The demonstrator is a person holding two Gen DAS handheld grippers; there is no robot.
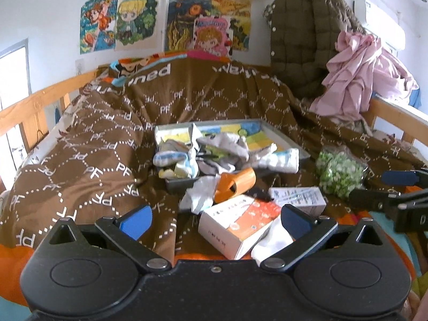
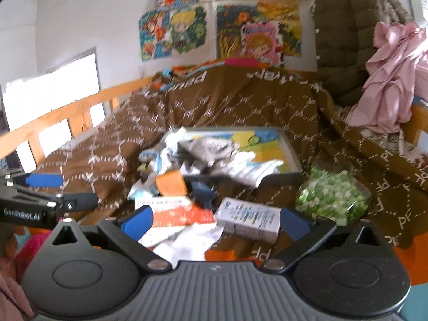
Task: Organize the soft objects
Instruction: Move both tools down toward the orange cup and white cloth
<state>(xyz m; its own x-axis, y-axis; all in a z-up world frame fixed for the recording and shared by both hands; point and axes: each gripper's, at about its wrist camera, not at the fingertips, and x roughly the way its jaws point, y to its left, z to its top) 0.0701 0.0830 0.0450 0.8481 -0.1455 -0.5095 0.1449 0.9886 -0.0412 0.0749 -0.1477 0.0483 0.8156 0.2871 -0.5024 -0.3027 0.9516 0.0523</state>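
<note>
A grey tray (image 1: 283,136) with a colourful bottom lies on the brown bedspread, with a heap of socks (image 1: 211,149) in it; it also shows in the right wrist view (image 2: 290,147). A white sock (image 1: 198,195) lies in front of the tray and another white sock (image 1: 272,238) lies by the orange-white box (image 1: 238,222). My left gripper (image 1: 215,220) is open and empty, just short of the box. My right gripper (image 2: 215,220) is open and empty above a white sock (image 2: 187,240); it appears at the right edge of the left wrist view (image 1: 379,187).
An orange plastic piece (image 1: 235,183), a white-blue box (image 1: 297,196) and a bag of green pieces (image 1: 339,176) lie in front of the tray. Wooden bed rails (image 1: 40,101) run along both sides. A green jacket (image 1: 302,40) and pink cloth (image 1: 355,77) hang at the right.
</note>
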